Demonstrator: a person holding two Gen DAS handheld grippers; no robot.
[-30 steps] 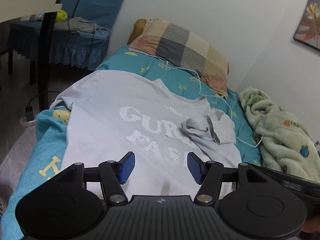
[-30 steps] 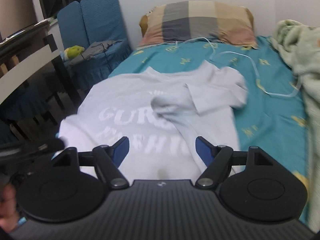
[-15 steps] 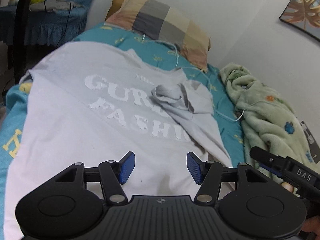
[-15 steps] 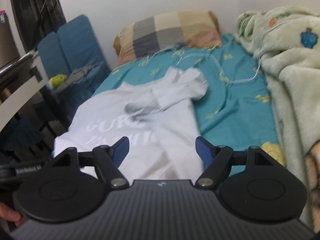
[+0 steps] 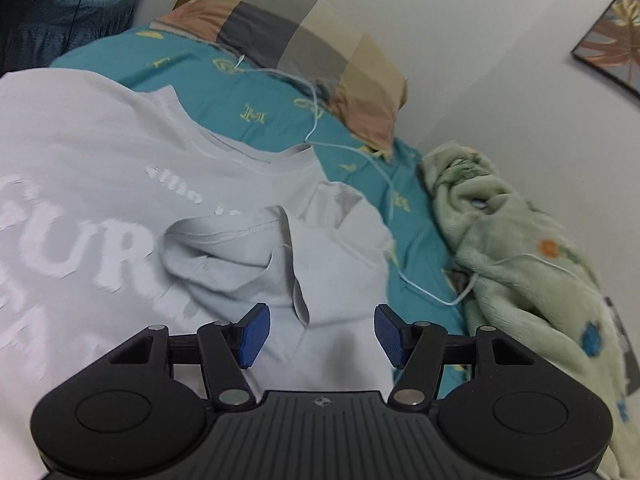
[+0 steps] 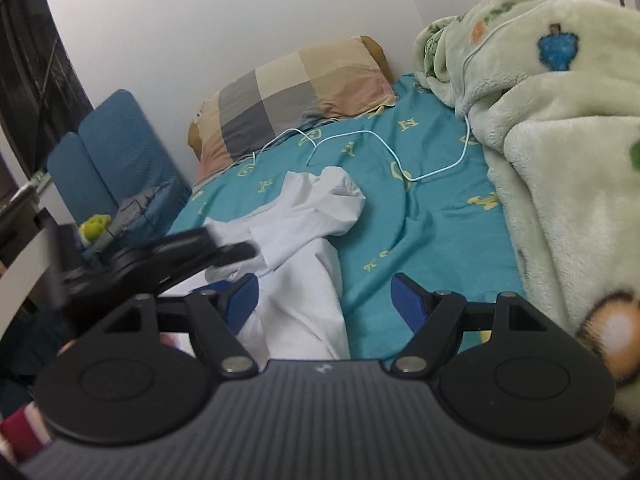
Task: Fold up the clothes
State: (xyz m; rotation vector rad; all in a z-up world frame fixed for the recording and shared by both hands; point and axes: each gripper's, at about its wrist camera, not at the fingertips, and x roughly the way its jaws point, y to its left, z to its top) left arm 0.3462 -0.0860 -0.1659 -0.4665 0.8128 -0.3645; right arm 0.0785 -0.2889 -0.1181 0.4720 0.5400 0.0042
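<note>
We see a pale grey T-shirt (image 5: 100, 184) lying front-up on the teal bedsheet (image 5: 256, 92), white block lettering across the chest, blurred in the left wrist view. Its sleeve (image 5: 240, 256) on the blanket side is flopped inward over the chest, bunched, with the hem stitching showing.

Left gripper (image 5: 321, 336): jaws apart, blue pads (image 5: 253, 334) clear of the fabric, nothing between them. It hangs just over the folded-in sleeve and the shirt's side edge.

Right gripper (image 6: 325, 300): jaws spread wide, nothing gripped. The shirt's edge (image 6: 304, 304) sits under the left pad, bare sheet (image 6: 420, 232) under the right one. From this view the left gripper's black body (image 6: 160, 256) shows blurred at the left, over the shirt.

Around it: checked pillow (image 5: 304, 36) at the head of the bed, white cable (image 5: 352, 148) trailing from the pillow across the sheet to the green fleece blanket (image 5: 520, 264) heaped along the wall side. Blue chair (image 6: 116, 152) beside the bed holds a grey garment and something yellow-green. Framed leaf print (image 5: 612, 48) on the wall.
</note>
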